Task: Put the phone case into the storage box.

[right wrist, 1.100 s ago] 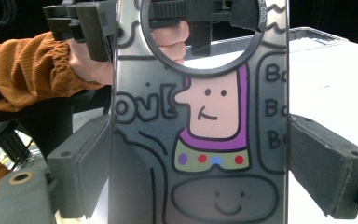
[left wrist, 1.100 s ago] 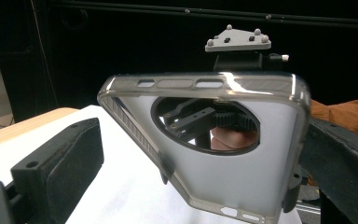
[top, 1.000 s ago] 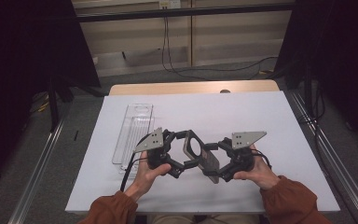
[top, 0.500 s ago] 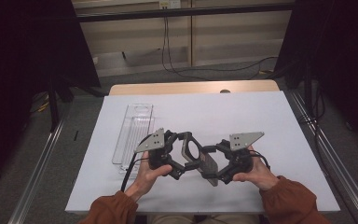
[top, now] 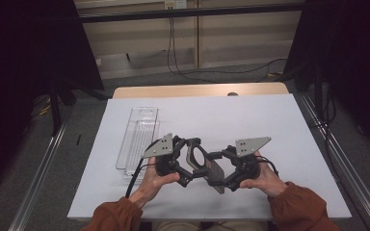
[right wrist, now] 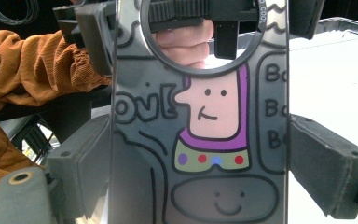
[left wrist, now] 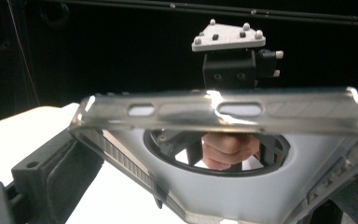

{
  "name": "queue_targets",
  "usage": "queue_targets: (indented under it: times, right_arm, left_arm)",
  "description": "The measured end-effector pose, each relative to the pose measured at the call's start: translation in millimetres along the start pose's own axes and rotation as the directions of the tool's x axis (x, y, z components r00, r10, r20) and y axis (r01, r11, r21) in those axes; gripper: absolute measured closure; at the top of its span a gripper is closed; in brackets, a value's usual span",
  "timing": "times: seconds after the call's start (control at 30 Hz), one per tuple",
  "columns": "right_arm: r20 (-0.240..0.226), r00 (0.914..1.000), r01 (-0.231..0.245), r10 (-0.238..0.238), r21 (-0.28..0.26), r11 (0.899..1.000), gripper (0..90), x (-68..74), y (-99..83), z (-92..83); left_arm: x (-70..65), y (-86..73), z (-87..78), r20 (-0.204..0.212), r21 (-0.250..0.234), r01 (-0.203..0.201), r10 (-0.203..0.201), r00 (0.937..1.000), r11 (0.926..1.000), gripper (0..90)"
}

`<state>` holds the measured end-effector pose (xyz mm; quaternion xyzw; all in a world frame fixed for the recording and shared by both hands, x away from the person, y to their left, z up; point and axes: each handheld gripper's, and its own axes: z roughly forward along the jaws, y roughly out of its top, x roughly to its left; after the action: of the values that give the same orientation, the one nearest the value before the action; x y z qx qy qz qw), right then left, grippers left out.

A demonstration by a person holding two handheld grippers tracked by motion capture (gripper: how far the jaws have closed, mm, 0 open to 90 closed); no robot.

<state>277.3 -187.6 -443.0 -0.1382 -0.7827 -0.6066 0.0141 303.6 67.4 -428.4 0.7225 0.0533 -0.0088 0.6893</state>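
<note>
**Phone case held between two claws above the worktop**

A clear phone case (top: 203, 163) is held in the air near the front edge of the white worktop (top: 250, 120), between the left claw (top: 185, 161) and the right claw (top: 224, 168). In the high view the two claws are seen pointed toward each other, each gripped by one hand, with the case bridging the gap between them and tilted on edge.

In the right gripper view the phone case (right wrist: 200, 140) is seen lengthwise, its printed back turned to the camera: a cartoon figure with a pink face, a purple collar and a band of coloured dots is drawn on it, with a smiling grey shape beneath. The case is pinched across its width by the right claw (right wrist: 200, 163), whose two padded jaws are pressed against the long edges. A ring is set into the far end of the case, and the fingers (right wrist: 186, 42) of the other hand are seen through it.

In the left gripper view the phone case (left wrist: 223, 186) is seen from its end, its side wall with button cut-outs running across the frame. One padded jaw is laid against its left edge, so the case appears pinched by the left claw as well; the other jaw is mostly hidden.

A clear plastic tray (top: 138, 137) lies on the left part of the worktop, just beside the left hand (top: 149, 183).
</note>
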Motion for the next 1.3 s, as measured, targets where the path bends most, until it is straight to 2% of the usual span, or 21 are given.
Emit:
queue_targets:
  times: [0.17,0.2,0.43,0.63,0.7,0.83,0.97,1.3]
  right_arm:
    - [0.003,1.0,0.001,-0.001,0.008,1.0,12.2,-0.2,-1.6,0.7]
    - [0.001,1.0,-0.003,0.003,0.005,1.0,12.2,-0.4,-1.8,0.8]
    - [-0.006,1.0,-0.006,0.006,0.002,1.0,12.2,-2.2,-2.9,-0.1]
    - [-0.008,0.9999,-0.006,0.006,-0.002,1.0,12.2,-2.5,-3.4,-0.5]
    - [-0.007,1.0,-0.005,0.005,-0.005,1.0,12.2,-2.5,-2.9,-0.7]
    - [-0.005,1.0,0.0,0.0,-0.008,1.0,12.2,-2.5,-2.5,-1.4]
    - [-0.005,1.0,0.003,-0.004,-0.011,1.0,12.2,-2.6,-1.7,-1.8]
    - [0.016,0.9997,0.021,-0.02,-0.01,1.0,12.1,-3.5,-1.4,-2.4]
  left_arm:
    - [0.3,0.8,-0.7,0.01,0.001,0.0,0.0,1.0,1.0,1.9]
    - [-0.3,0.9,-0.6,0.013,-0.008,0.014,-0.014,0.9998,0.9999,2.0]
    - [1.9,1.1,-1.9,0.028,0.025,0.002,-0.002,0.9996,0.9997,2.1]
    - [2.4,0.9,-2.1,0.031,0.022,0.006,-0.006,0.9995,0.9997,5.1]
    - [2.8,1.3,-2.1,0.025,0.024,-0.004,0.003,0.9997,0.9997,5.7]
    - [2.3,1.9,-0.8,0.029,0.012,0.009,-0.01,0.9995,0.9999,6.6]
    - [4.0,3.1,-1.5,0.033,0.022,0.017,-0.018,0.9993,0.9996,7.9]
    - [4.1,3.9,-0.1,0.034,0.014,0.033,-0.034,0.9989,0.9993,9.5]
